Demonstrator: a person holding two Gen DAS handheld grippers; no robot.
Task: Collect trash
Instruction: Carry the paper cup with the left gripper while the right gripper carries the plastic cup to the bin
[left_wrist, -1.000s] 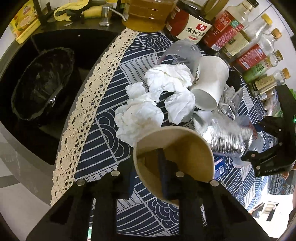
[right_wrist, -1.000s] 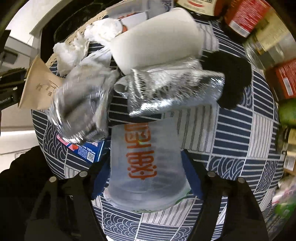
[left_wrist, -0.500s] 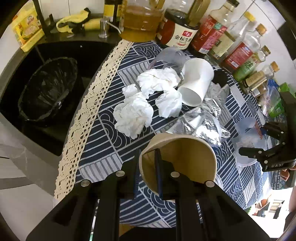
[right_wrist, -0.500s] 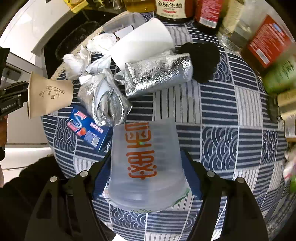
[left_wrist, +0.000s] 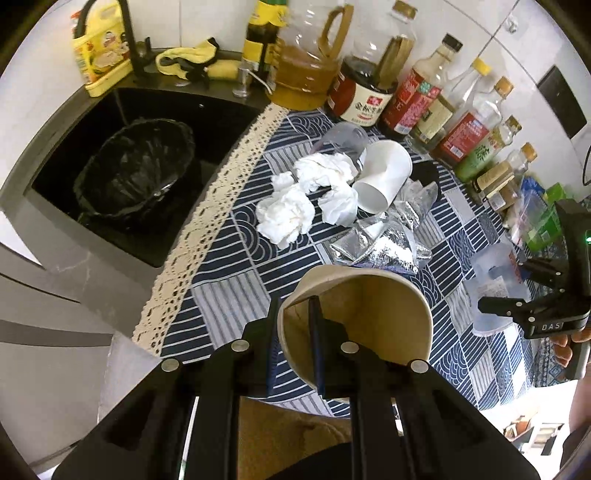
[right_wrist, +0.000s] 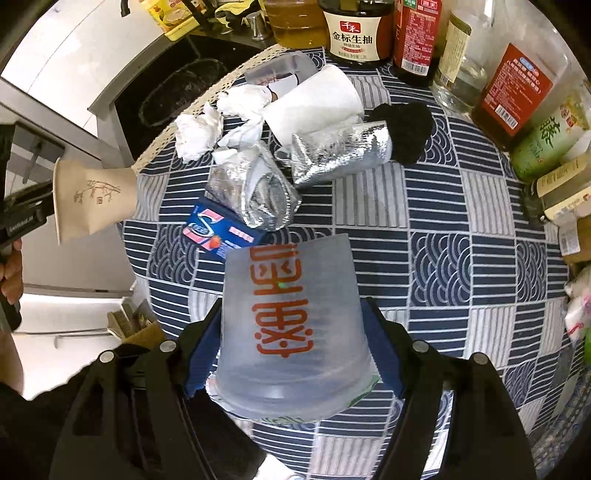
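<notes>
My left gripper (left_wrist: 295, 332) is shut on the rim of a brown paper cup (left_wrist: 369, 314), held above the table's near edge; the cup also shows in the right wrist view (right_wrist: 92, 199). My right gripper (right_wrist: 291, 332) is shut on a clear plastic cup with red characters (right_wrist: 288, 317), lifted above the cloth; it also shows in the left wrist view (left_wrist: 491, 280). On the table lie crumpled white tissues (left_wrist: 288, 214), a white paper cup (left_wrist: 384, 177), a second clear cup (left_wrist: 343, 136), silver foil wrappers (right_wrist: 332, 158) and a blue packet (right_wrist: 214, 232). A black-lined bin (left_wrist: 136, 170) sits in the recess left of the table.
A row of sauce and oil bottles (left_wrist: 417, 96) stands along the table's far edge. The blue patterned cloth (right_wrist: 443, 229) has a lace border (left_wrist: 207, 229). A black round object (right_wrist: 406, 129) lies by the foil. A yellow box (left_wrist: 99, 62) sits on the counter.
Both grippers have risen and drawn back from the trash pile with their cups. The pile now looks smaller and farther off in both views.
</notes>
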